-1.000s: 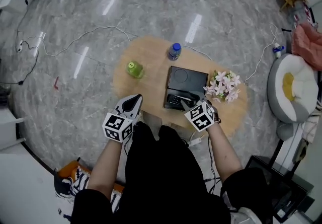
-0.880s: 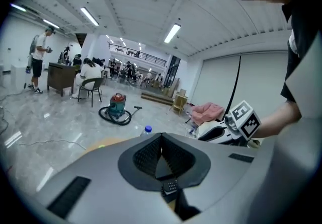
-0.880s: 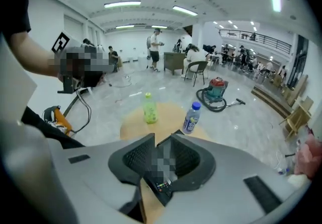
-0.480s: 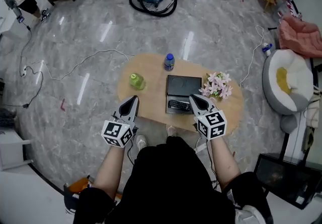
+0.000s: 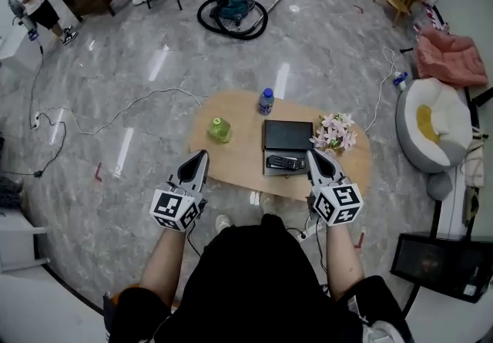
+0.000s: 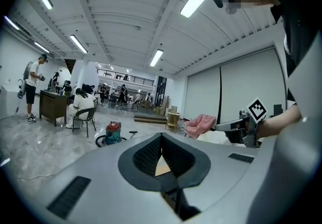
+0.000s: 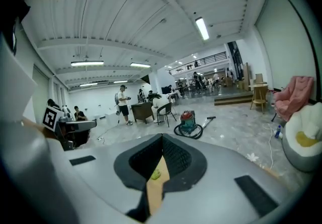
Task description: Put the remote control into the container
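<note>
Head view, task judged done: slim black remote control (image 5: pixel 286 163) lying inside the dark rectangular container (image 5: pixel 289 133) at its six-o'clock end on the oval wooden bench (image 5: pixel 239 156), with left hand-held gripper (image 5: pixel 202 155) at nine o'clock and right hand-held gripper (image 5: pixel 311 153) at four o'clock both closed tight on nothing.

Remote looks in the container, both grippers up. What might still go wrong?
The remote lies along the near edge of the container, so a bump to the table might tip it out. The flowers sit close beside the container; the right gripper could snag them if it reaches in.
</note>
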The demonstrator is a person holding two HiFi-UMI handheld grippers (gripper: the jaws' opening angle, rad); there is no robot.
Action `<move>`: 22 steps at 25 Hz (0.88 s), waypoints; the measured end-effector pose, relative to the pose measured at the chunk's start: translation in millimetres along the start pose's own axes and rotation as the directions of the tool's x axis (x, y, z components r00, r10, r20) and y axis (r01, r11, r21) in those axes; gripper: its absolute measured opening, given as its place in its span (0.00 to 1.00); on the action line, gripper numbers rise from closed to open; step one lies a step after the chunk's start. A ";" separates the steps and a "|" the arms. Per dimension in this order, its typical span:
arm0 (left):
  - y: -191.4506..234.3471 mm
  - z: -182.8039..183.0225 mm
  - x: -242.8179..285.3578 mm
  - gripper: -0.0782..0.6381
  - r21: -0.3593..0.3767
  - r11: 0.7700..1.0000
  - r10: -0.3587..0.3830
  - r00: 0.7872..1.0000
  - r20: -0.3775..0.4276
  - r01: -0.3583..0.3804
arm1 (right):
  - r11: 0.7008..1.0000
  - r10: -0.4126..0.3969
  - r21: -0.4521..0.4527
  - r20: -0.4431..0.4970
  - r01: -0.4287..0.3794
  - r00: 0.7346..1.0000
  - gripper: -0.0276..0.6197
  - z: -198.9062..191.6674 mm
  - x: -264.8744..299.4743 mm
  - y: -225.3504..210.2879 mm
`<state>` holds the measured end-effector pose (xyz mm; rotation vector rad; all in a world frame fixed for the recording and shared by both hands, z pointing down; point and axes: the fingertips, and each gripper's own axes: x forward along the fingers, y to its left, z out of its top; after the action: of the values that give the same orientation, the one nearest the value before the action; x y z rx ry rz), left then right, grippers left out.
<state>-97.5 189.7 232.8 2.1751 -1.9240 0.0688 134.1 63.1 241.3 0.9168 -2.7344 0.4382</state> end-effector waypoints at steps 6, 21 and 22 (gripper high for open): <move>21.8 22.1 -29.0 0.12 0.017 1.000 0.011 0.999 0.048 -0.012 | 0.999 -0.035 0.021 0.090 0.033 0.995 0.06 21.4 -20.0 12.4; 50.9 43.7 -34.4 0.12 -0.007 1.000 0.030 0.994 0.105 -0.029 | 1.000 0.009 -0.005 0.148 -0.008 0.989 0.05 39.7 6.6 40.5; 52.0 44.5 -35.3 0.12 -0.016 0.999 0.031 0.994 0.107 -0.029 | 1.000 0.018 -0.004 0.147 -0.018 0.989 0.05 40.2 7.9 41.7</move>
<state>-158.8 209.3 190.4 2.1826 -2.0083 -0.0579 97.7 76.5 197.6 0.9600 -2.8767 0.3839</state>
